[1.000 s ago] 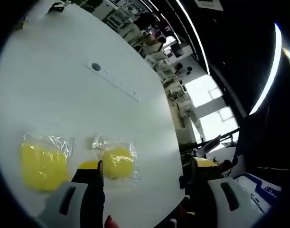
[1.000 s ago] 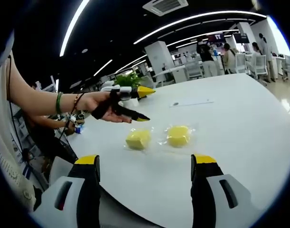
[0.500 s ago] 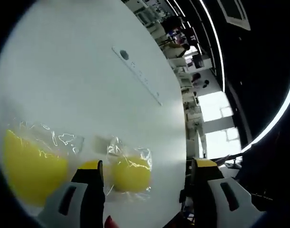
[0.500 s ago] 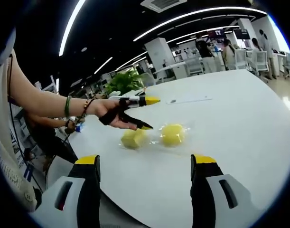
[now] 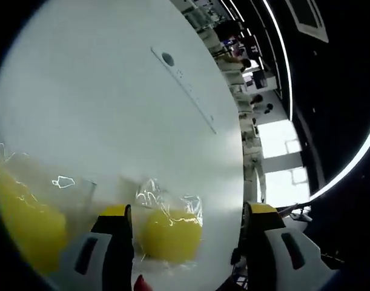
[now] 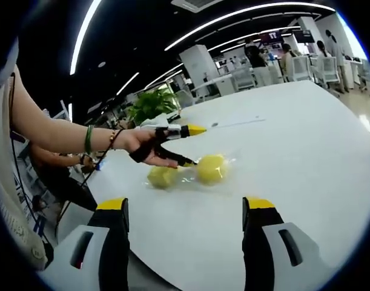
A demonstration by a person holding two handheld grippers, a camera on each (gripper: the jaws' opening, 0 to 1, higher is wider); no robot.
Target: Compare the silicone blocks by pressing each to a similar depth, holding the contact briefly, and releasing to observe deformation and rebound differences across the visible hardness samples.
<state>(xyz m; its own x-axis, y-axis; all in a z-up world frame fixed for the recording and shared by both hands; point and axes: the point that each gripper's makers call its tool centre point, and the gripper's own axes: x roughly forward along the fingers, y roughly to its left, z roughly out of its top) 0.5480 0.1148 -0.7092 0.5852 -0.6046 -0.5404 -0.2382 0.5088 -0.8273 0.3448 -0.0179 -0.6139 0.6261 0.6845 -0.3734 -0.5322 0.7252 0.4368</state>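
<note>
2 yellow silicone blocks lie side by side on the white bench (image 6: 306, 151), each in a clear crinkled wrapper. in the right gripper view the left gripper (image 6: 189, 145) reaches in with its fingers spread, the lower tip at or just beside the right-hand block (image 6: 211, 168), and the left-hand block (image 6: 161, 176) lies beneath the hand (image 6: 136, 144). the right gripper (image 6: 185, 212) hangs back near the bench edge, fingers spread, pinching nothing. in the left gripper view the right-hand block (image 5: 169, 235) sits between that gripper's own spread fingers. the blocks look soft, light and springy, and the film looks slippery, so a press straight down on the middle of the top should suit; a push from the side may skid them.
</note>
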